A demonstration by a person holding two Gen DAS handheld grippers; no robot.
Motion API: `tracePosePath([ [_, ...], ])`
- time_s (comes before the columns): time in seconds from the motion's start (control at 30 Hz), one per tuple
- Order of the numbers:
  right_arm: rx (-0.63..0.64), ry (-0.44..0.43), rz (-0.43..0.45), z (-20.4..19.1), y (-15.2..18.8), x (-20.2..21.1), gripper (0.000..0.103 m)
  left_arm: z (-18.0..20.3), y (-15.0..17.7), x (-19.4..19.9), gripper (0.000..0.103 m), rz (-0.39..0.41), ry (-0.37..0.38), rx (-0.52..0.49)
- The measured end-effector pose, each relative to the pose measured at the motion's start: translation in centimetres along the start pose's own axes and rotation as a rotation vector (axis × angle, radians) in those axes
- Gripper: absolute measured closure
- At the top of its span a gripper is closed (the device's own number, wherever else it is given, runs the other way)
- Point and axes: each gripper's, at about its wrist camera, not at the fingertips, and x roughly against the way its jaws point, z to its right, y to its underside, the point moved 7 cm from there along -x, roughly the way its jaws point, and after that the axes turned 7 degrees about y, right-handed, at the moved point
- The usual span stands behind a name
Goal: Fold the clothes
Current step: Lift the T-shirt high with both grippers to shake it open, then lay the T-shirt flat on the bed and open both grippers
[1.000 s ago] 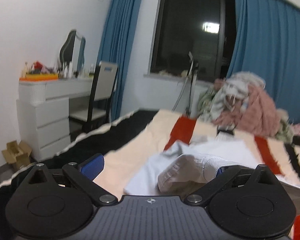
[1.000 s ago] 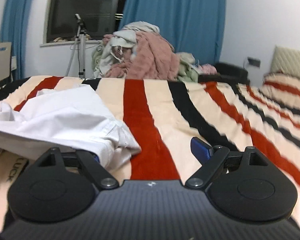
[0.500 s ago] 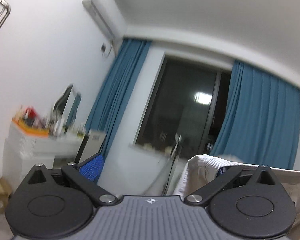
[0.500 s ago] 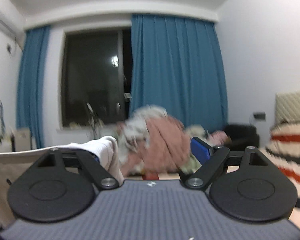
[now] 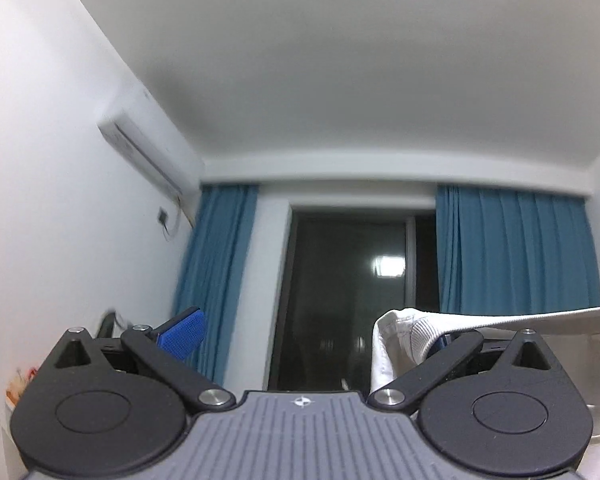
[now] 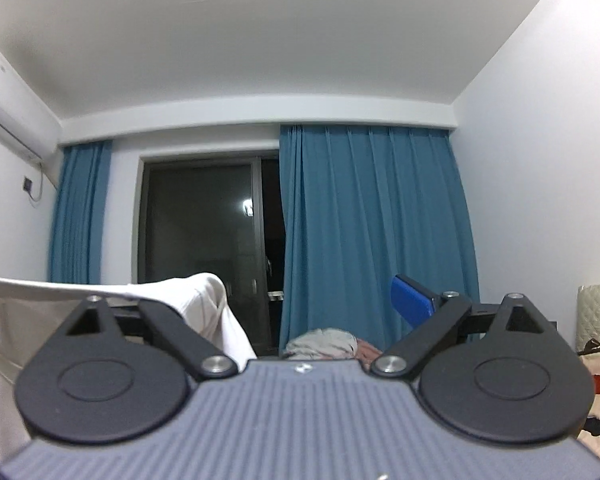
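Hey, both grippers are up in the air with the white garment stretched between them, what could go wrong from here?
1. In both wrist views the jaws stand wide open. The white garment only drapes over one finger of the left gripper and one finger of the right gripper, so it may slide off.
2. Both cameras point at the ceiling and blue curtains. The bed barely shows, so laying the garment down flat would be partly blind.

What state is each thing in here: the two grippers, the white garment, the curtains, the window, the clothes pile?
Left gripper: jaws wide apart, white garment draped over one finger.
Right gripper: jaws wide apart, garment draped over one finger.
White fabric garment: lifted, stretched taut between the grippers.
Blue curtains: drawn partly open.
Dark glass window: uncovered.
Heaped clothes pile: unfolded.
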Motion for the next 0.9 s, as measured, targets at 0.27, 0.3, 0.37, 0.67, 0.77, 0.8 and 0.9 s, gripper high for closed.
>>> tracePosePath([
  [0.27,0.155,0.040,-0.232,-1.5,15.1,-15.4,0.008,5.5,19.1,-16.1,0.000,-0.214,0.018,-0.122],
  [0.3,0.157,0.050,-0.262,-1.5,17.8,-17.7,0.008,5.8,22.4,-18.3,0.000,-0.245,0.026,-0.121],
  [0.37,0.159,0.071,-0.320,-1.6,23.5,-22.0,0.008,5.9,29.5,-23.3,0.000,-0.315,0.043,-0.115],
  [0.67,0.185,0.080,-0.615,-2.4,52.9,-36.2,0.008,5.9,63.8,-36.2,0.000,-0.776,0.107,-0.026],
  [0.77,0.216,0.051,-0.755,-3.5,60.9,-38.1,0.008,4.2,73.1,-39.0,0.001,-0.917,0.188,-0.050],
  [0.8,0.229,0.038,-0.805,-3.8,63.3,-38.7,0.008,4.2,75.3,-39.3,0.001,-0.958,0.221,-0.063],
  [0.9,0.271,-0.053,-0.969,-5.1,67.6,-39.3,0.008,4.0,79.7,-39.6,0.001,-1.098,0.316,-0.145],
])
